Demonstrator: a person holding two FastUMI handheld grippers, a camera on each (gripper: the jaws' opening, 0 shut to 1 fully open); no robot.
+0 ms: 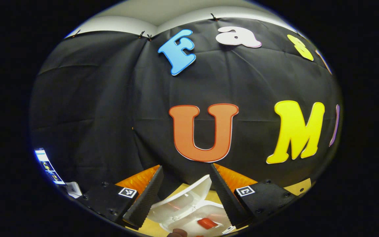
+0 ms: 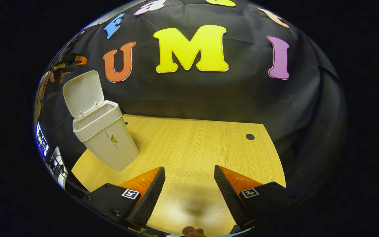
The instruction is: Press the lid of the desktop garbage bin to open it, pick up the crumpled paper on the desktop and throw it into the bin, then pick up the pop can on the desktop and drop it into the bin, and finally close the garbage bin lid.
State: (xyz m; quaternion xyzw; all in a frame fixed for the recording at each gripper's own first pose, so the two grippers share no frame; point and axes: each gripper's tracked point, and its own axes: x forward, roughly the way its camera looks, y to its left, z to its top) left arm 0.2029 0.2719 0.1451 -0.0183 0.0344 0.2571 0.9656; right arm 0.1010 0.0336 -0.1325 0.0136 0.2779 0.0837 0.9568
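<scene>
Standing open-lidded, bin (image 2: 105,136) on table (image 2: 202,144); both grippers' fingers spread.

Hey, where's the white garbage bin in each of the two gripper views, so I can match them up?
Left gripper view: garbage bin at bottom centre, seen from above between the fingers, lid open, something red inside.
Right gripper view: garbage bin at left on the wooden table, lid raised.
Shared landmark: the black cloth wall behind.

White garbage bin (image 2: 105,141) upright near table's left edge — lid (image 2: 83,92) raised; red item (image 1: 207,223) inside.
</scene>
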